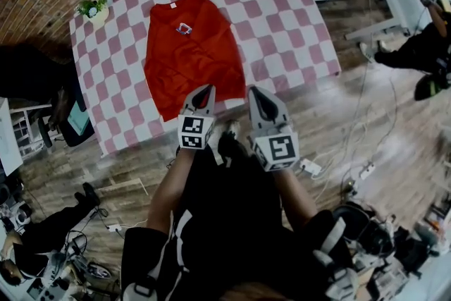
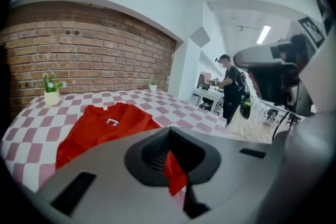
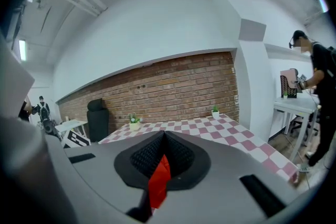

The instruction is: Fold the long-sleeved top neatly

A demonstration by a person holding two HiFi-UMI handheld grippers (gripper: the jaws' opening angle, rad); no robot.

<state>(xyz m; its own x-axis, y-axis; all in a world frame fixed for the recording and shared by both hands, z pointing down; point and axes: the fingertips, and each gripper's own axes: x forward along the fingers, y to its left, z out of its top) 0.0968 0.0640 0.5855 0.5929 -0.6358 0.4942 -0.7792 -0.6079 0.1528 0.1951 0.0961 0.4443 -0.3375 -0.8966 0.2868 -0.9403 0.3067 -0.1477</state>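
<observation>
Closest to the head camera, the person's forearms point(image 1: 166, 188) reach forward, each carrying a gripper with a marker cube at its back. Both point at the near edge of a table point(image 1: 289, 25) covered in a pink-and-white checked cloth. The left gripper point(image 1: 205, 91) has its jaws pressed together on a fold of red fabric, a tongue of which hangs out between them toward the camera. The right gripper point(image 1: 258, 94), just beside it, pinches a strip of the same red fabric in the same way. This fabric belongs to the long-sleeved top point(image 1: 190, 53), which lies spread on the table ahead of both sets of jaws, collar at the far end, its near hem at the jaw tips. Well beyond the jaws and to their left stands a small potted plant point(image 1: 94, 9), with a brick wall point(image 2: 79, 44) behind it.
</observation>
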